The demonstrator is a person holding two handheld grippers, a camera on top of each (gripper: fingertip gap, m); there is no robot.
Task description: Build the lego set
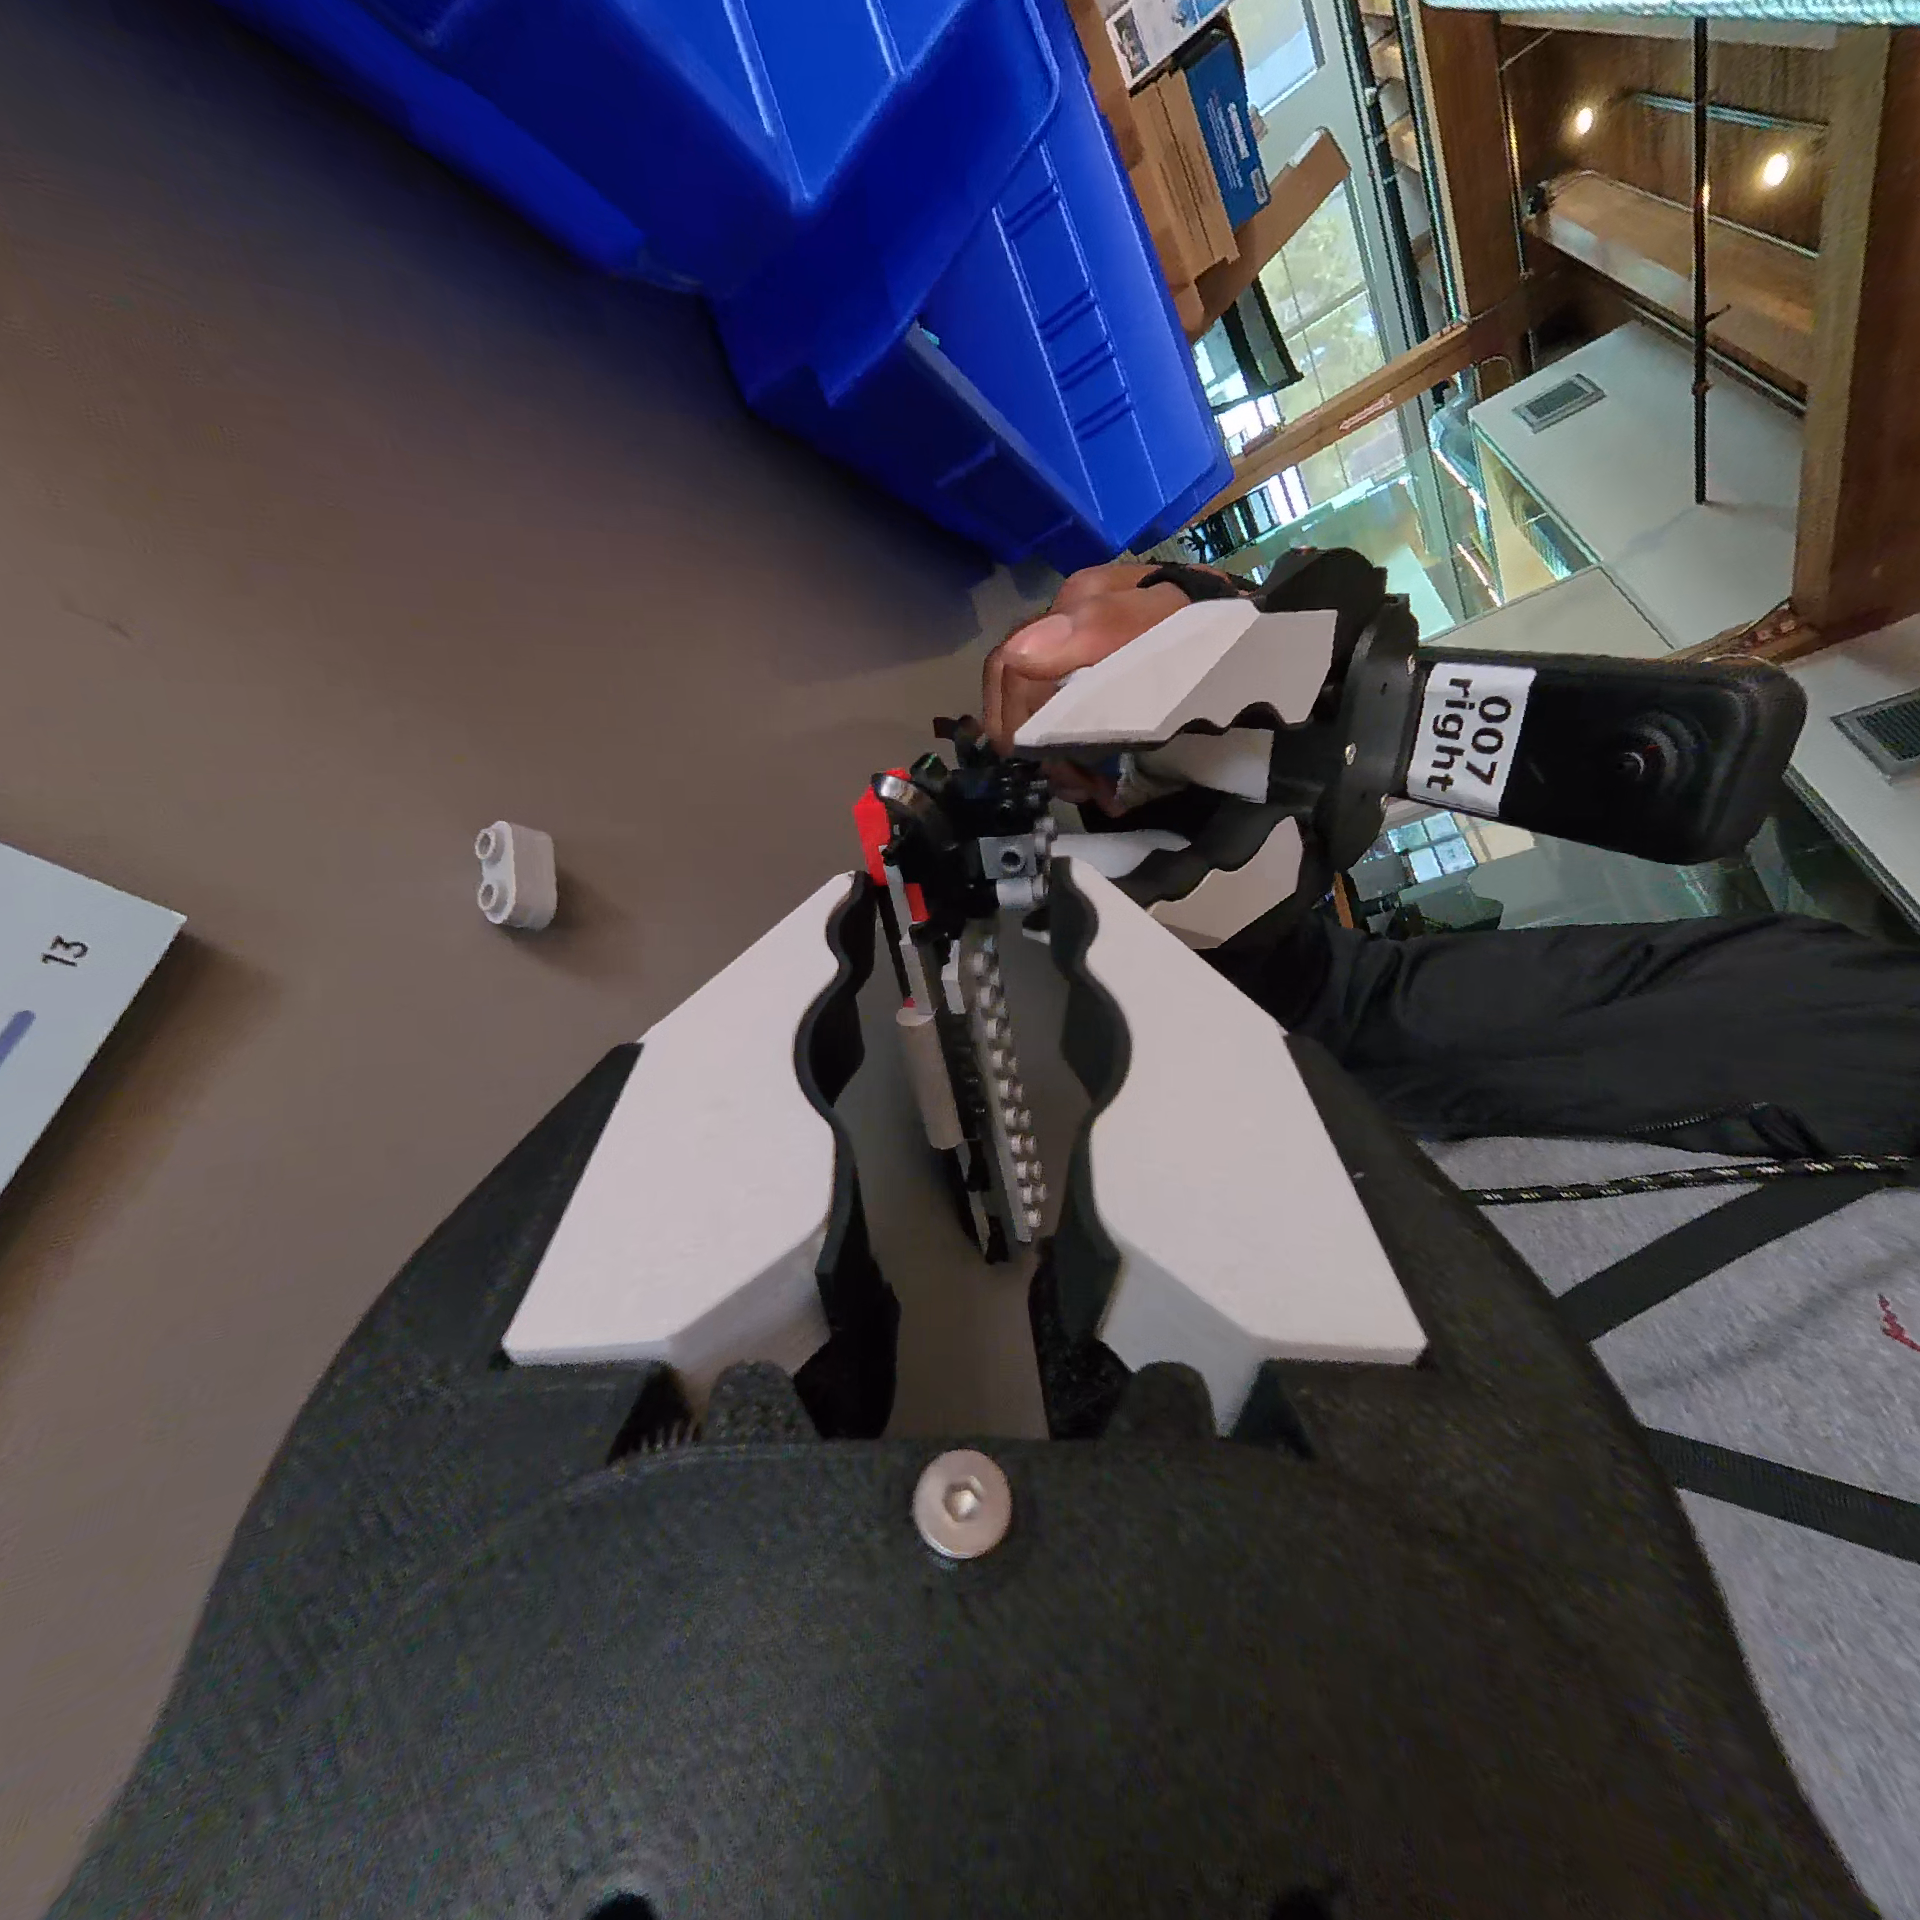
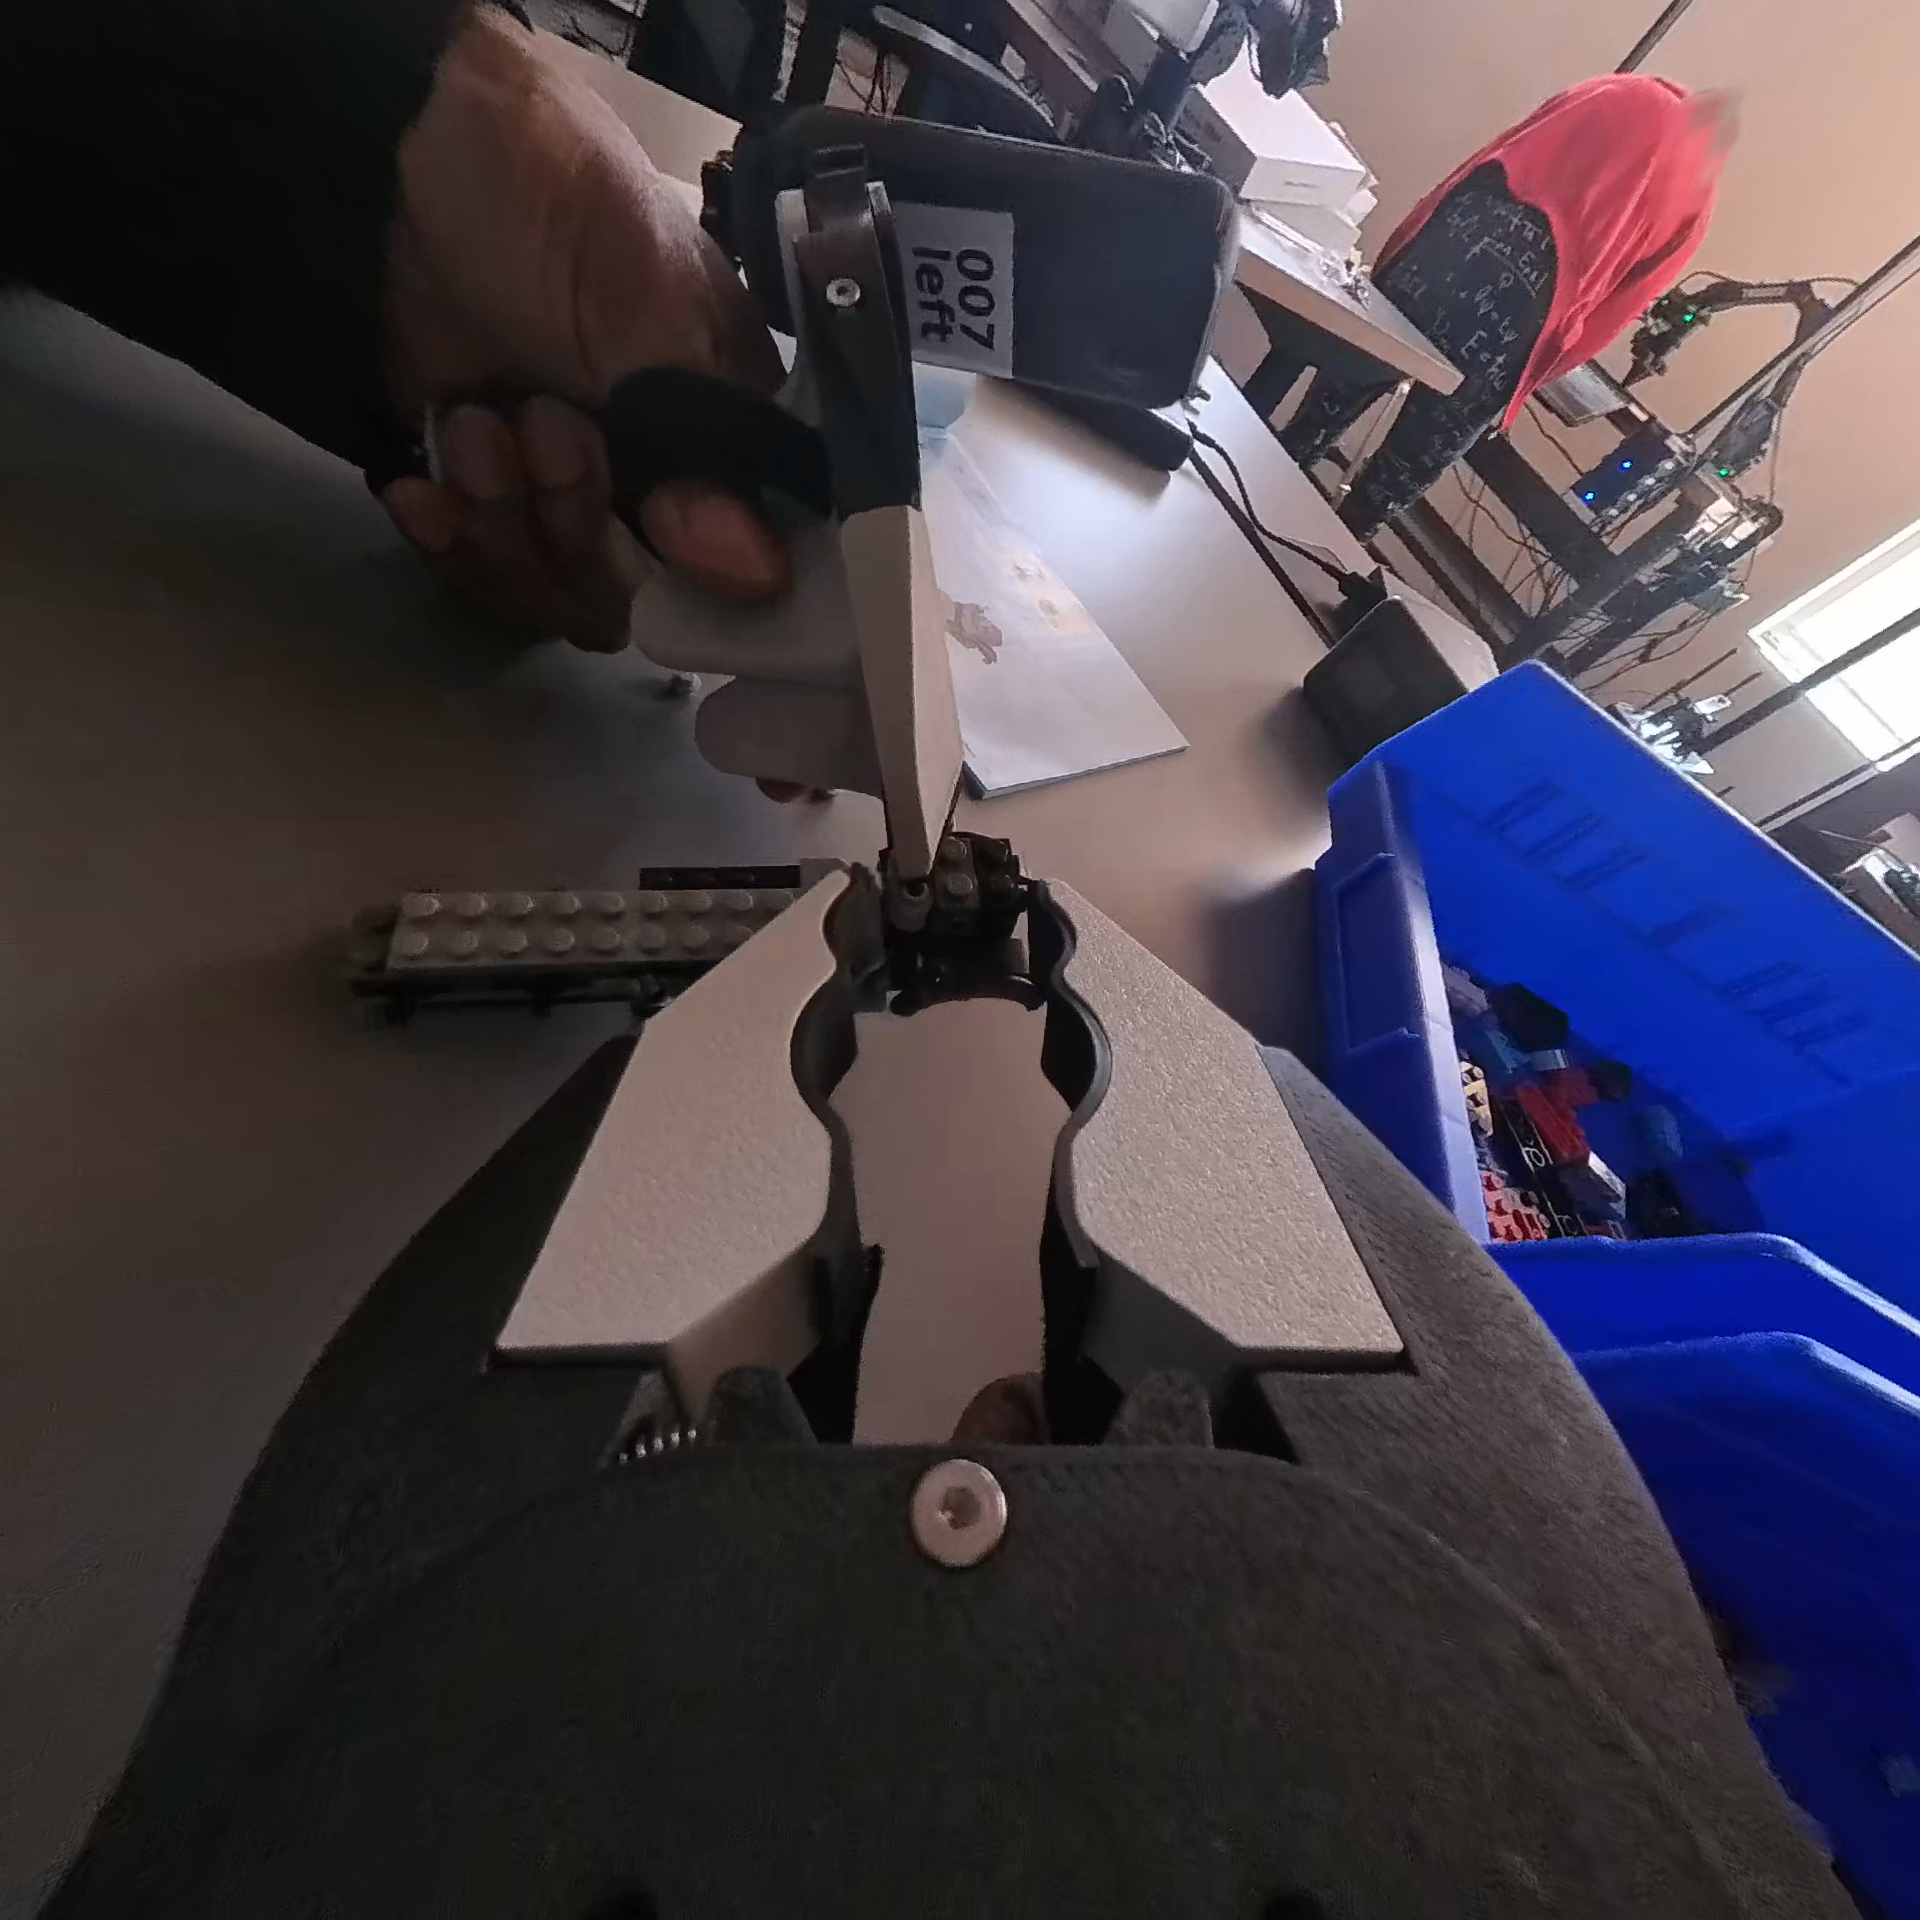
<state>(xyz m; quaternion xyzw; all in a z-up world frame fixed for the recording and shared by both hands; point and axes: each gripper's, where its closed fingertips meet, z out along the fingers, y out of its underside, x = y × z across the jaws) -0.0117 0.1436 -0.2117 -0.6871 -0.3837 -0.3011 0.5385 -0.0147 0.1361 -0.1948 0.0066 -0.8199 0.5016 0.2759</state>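
left claw (image 1: 956, 894), lego assembly (image 1: 961, 935) gripped between tips

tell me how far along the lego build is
Partly built. Done: a long grey-and-black lego assembly with red and black parts at its far end. In hand: the left gripper is shut on it, and the right gripper grips its dark end block. Left: a loose grey brick on the table, a studded grey plate, and more pieces in the blue bin.
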